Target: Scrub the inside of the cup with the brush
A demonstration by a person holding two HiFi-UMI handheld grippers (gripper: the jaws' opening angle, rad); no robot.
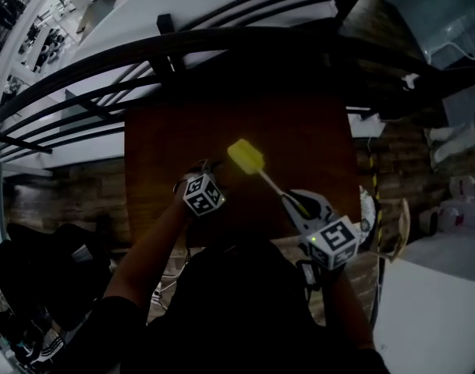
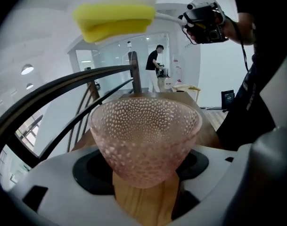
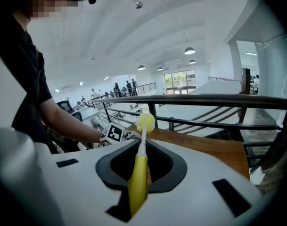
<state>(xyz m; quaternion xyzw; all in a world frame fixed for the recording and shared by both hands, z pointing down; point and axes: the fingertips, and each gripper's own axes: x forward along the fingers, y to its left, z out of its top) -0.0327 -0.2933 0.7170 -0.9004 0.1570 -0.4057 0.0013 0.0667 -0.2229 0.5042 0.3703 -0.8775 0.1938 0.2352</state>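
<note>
Though apart, yellow brush (image 1: 246,157) near pink cup (image 2: 145,135)

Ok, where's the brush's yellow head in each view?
Head view: brush head at centre.
Left gripper view: top, left of centre, higher in the picture than the cup.
Right gripper view: centre, just beyond the jaws.
Shared landmark: the black railing.
</note>
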